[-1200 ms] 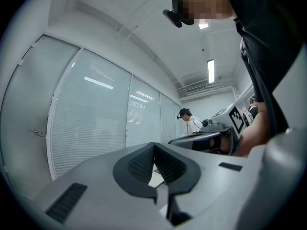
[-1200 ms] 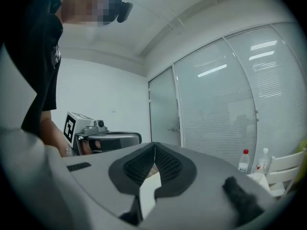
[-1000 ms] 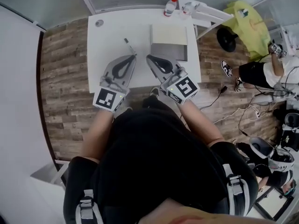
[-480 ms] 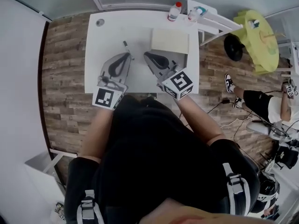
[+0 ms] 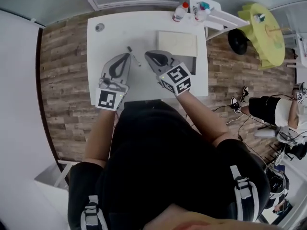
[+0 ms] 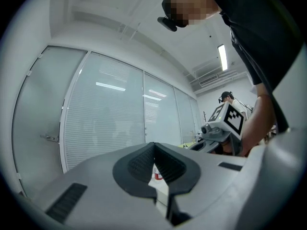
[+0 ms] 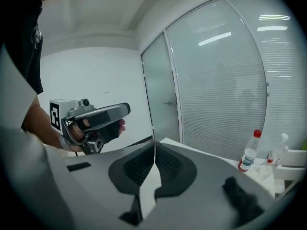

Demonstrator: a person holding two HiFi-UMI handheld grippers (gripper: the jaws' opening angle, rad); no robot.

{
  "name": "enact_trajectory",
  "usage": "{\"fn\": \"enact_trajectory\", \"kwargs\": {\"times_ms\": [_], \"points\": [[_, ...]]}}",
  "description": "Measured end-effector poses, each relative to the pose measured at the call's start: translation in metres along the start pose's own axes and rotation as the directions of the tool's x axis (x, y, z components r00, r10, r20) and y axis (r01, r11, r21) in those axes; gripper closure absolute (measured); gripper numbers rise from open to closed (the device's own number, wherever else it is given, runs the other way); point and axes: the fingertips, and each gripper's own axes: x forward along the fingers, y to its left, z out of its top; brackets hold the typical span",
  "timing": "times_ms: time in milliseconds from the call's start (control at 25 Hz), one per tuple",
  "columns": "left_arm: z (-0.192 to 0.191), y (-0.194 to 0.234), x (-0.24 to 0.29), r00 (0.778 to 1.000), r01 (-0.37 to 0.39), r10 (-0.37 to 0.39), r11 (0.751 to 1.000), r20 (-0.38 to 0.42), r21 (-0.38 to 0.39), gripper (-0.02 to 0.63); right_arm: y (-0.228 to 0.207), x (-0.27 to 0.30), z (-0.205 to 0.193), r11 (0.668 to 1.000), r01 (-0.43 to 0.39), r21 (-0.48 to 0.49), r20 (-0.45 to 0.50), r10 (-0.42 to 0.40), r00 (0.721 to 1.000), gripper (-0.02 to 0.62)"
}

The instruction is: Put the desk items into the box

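The left gripper [image 5: 127,55] and right gripper [image 5: 148,54] lie side by side above the white table [image 5: 115,32], both pointing away from the person, jaws together and empty. A pen [image 5: 134,56] lies between their tips, and the box [image 5: 177,43] sits just beyond the right one, above a wood-plank floor [image 5: 62,80]

Looking along right gripper [image 7: 154,147], fingers [image 7: 139,166] pressed together. At left, left gripper [image 7: 123,110] gripped level in a hand [image 7: 72,138]. At right, red-capped clear bottle [image 7: 248,158] upright on white tabletop [image 7: 228,159], before slatted glass wall [image 7: 216,80].
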Motion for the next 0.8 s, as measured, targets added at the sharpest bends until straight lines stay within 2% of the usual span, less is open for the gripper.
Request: {"fn": "enact_trajectory", "kwargs": {"times_ms": [280,440,600,800], "points": [[-0.022,0.036,0.012,0.998,0.067,-0.067,0.997,0.002,-0.034,0.595,-0.006,0.048,-0.008,0.999,0.031,0.029,-0.051,-0.030,0.998,0.578],[-0.040,0.052,0.022,0.996,0.083,-0.084,0.996,-0.020,-0.042,0.595,-0.012,0.077,-0.032,0.998,0.042,0.037,-0.158,-0.035,0.987,0.578],[-0.060,0.060,0.036,0.993,0.109,-0.111,0.993,-0.036,-0.046,0.595,-0.024,0.101,-0.073,0.997,0.057,0.060,-0.328,-0.034,0.944,0.578],[-0.080,0.068,0.045,0.990,0.127,-0.129,0.991,-0.053,-0.051,0.595,-0.030,0.124,-0.120,0.995,0.057,0.076,-0.497,-0.012,0.867,0.578]]}}
